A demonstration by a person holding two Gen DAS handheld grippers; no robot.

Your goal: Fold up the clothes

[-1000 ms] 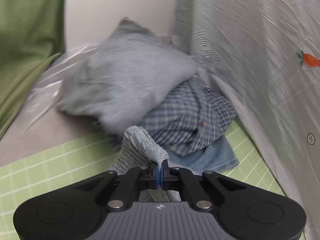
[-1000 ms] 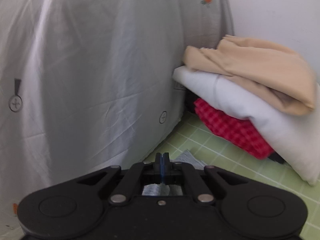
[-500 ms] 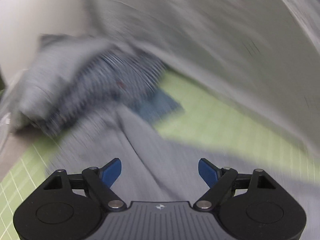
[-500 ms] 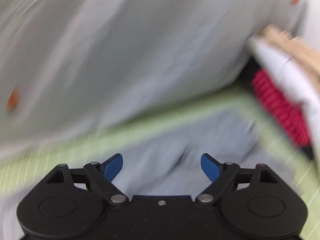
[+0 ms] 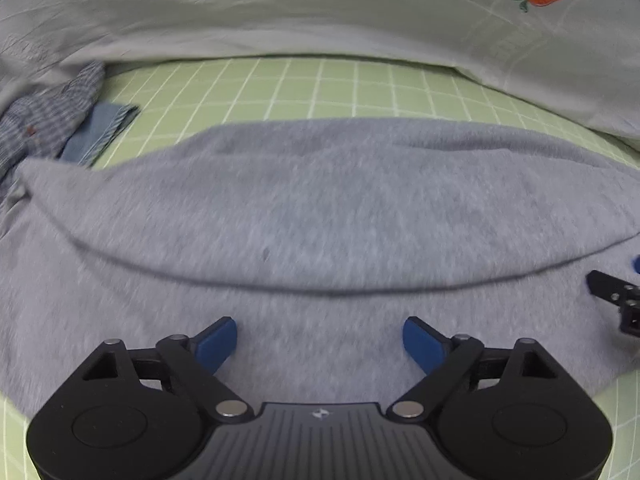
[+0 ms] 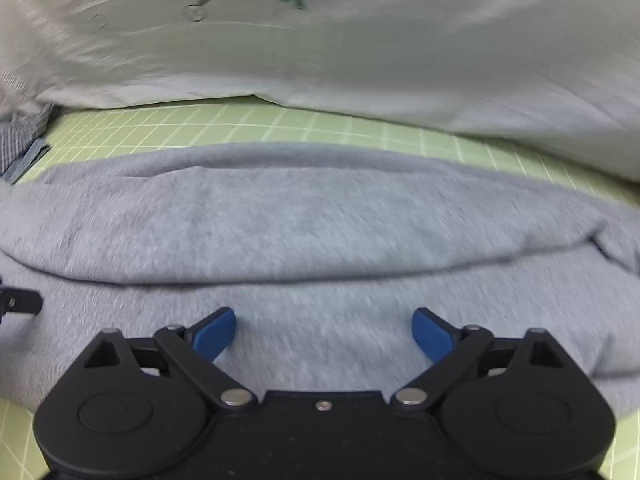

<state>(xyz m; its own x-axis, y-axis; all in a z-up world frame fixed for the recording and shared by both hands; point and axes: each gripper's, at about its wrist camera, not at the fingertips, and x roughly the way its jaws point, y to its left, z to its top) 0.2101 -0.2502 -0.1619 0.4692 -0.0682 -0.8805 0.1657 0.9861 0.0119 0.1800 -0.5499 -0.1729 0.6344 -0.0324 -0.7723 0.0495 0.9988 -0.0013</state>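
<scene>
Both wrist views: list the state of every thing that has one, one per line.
Left gripper: open, holding nothing, over the grey garment.
Right gripper: open, holding nothing.
Grey garment: lying on the mat, one layer folded over another.
Green mat: flat, partly covered.
Carrot-print cloth: draped behind the mat.
Plaid shirt: crumpled, unfolded.
Blue cloth: lying partly under the plaid shirt.

Soft heathered knit on the grey garment (image 5: 320,208), matt and slightly fuzzy. Matt green cutting mat (image 5: 304,88) with a smooth, white-gridded face. Thin, smooth, faintly sheeny cloth on the pale carrot-print sheet (image 6: 320,60). Woven check cloth on the blue plaid shirt (image 5: 48,120); denim-like weave on the folded piece (image 5: 100,132) beside it. Matt black plastic on the left tongs (image 5: 320,340) and right tongs (image 6: 323,330), with smooth blue pads (image 5: 216,344) and shiny metal pivot pins (image 6: 236,396).
</scene>
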